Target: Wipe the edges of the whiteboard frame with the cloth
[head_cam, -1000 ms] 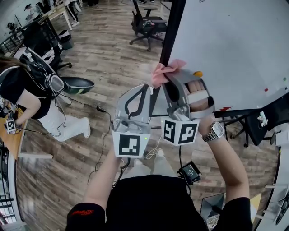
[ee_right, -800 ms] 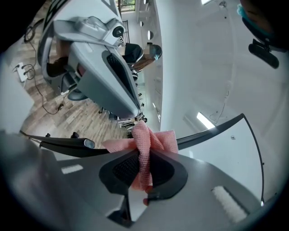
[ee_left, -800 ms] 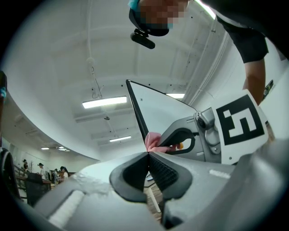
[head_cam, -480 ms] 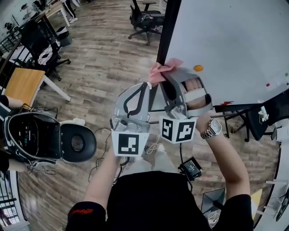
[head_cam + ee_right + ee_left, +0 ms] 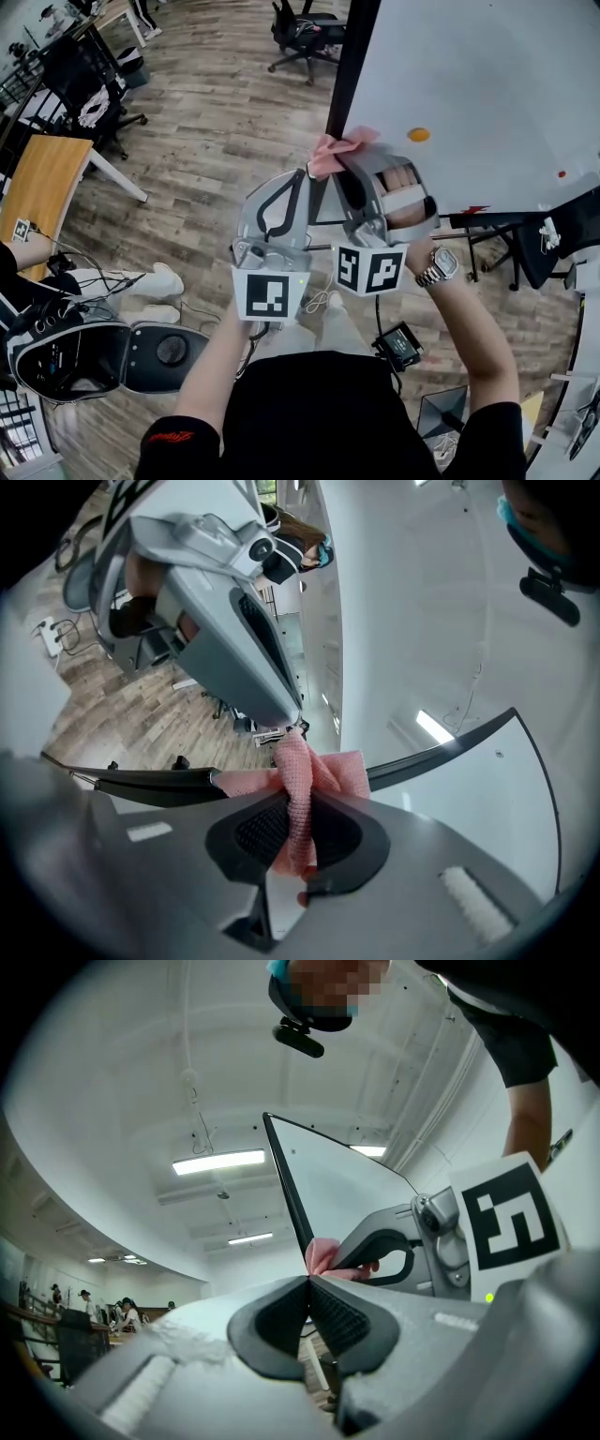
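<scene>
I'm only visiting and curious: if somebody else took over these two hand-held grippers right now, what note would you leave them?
The right gripper is shut on the pink cloth, which presses on the black left edge of the whiteboard frame, low down.
The left gripper is shut and empty, beside the right one.
Done: the pictures don't show how much is wiped.
Left: run the cloth along this edge, then probably the others.
</scene>
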Available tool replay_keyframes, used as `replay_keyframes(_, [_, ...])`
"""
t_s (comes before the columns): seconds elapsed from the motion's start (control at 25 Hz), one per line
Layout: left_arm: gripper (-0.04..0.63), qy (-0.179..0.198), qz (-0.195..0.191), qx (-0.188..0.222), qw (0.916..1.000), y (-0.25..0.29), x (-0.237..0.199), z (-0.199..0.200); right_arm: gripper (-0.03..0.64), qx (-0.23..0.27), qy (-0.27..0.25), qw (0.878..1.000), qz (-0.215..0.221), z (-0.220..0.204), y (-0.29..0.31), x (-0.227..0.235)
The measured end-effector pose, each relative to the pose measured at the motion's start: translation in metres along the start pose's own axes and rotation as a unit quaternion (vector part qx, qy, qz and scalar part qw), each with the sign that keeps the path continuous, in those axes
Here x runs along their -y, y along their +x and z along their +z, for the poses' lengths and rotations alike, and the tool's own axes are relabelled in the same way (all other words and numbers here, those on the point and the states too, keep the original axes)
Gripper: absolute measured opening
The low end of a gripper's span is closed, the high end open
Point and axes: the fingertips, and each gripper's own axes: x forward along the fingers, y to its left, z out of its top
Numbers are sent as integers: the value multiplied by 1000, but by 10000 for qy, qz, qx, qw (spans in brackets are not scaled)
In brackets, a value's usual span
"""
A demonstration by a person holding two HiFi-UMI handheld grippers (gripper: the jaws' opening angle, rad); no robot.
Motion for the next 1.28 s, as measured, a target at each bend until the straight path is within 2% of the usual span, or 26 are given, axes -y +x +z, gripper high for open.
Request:
replay_keyframes(0.6, [0,25,-55,-145,9999,-1,13,-14,48,-77,55,9996,274,-13,-2,-33])
replay_keyframes(1.28, [0,-127,27,-383,9992,0,7,-28,49,-140,246,9986,444,-19,7,-56])
